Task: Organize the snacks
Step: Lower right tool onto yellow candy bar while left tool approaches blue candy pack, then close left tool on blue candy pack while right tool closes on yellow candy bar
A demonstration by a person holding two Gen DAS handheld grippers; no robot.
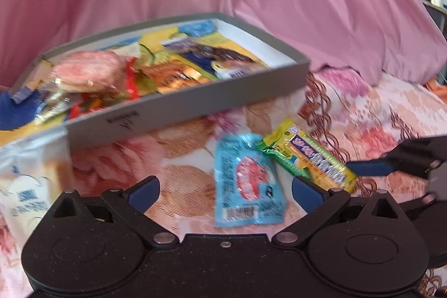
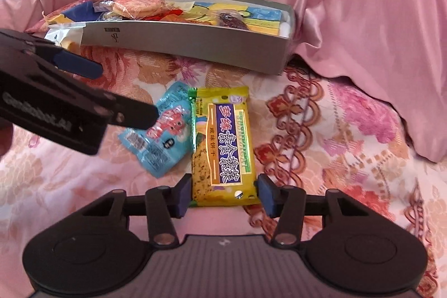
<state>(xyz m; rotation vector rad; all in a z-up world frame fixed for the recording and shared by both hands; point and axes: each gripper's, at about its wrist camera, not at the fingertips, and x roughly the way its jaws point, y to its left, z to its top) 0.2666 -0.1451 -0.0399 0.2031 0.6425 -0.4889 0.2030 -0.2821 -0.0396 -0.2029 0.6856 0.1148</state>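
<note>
A yellow biscuit packet (image 2: 223, 147) lies on the flowered bedspread with its near end between the pads of my right gripper (image 2: 225, 196), which touch both its long edges. Beside it on the left lies a light blue snack packet (image 2: 164, 130). My left gripper (image 2: 123, 94) hovers over that blue packet, open. In the left wrist view the blue packet (image 1: 245, 180) sits between the wide-apart fingers of my left gripper (image 1: 226, 194), untouched, and the yellow packet (image 1: 307, 155) lies right of it. A grey box (image 2: 181, 41) behind holds several snacks.
The grey box (image 1: 181, 108) stands on the bedspread against a pink quilt (image 2: 335, 4) heaped behind and to the right. A white bread bag (image 1: 28, 180) lies at the box's left end. Flowered bedspread (image 2: 335, 130) stretches to the right.
</note>
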